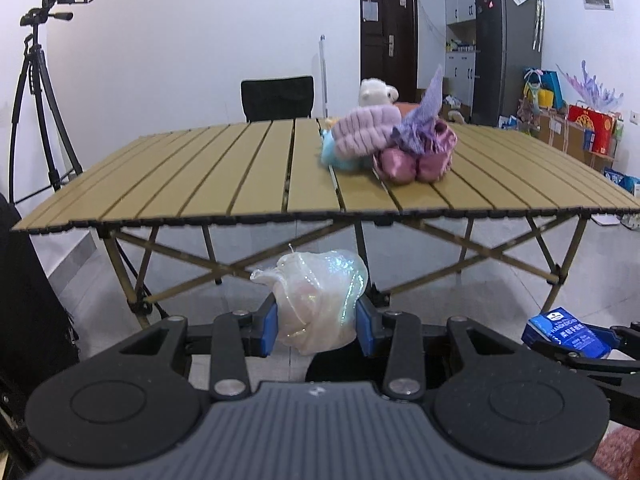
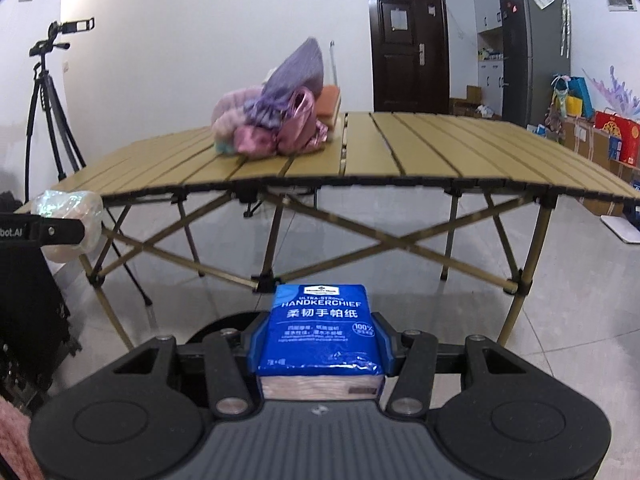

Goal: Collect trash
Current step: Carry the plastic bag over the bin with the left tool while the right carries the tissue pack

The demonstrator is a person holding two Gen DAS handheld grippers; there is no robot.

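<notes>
Left gripper: jaws pinching a crumpled iridescent wrapper, one blue pad pressed against each side of it.
Wrapper, place: held in the air between the pads, bulging up and forward past the fingertips, nearer than the folding table and lower than its top.
Right gripper: jaws closed on a blue tissue pack, the pads flat against its left and right edges.
Tissue pack, place: upright between the pads, printed face toward the camera, its pale bottom end at the gripper's body; held above the tiled floor, nearer than the table.
Across views: the tissue pack shows at the left view's lower right edge; the wrapper shows at the right view's left edge.
Table top: a heap of pink and purple cloth lies toward the far side.
Far left: a tripod with a camera.
</notes>
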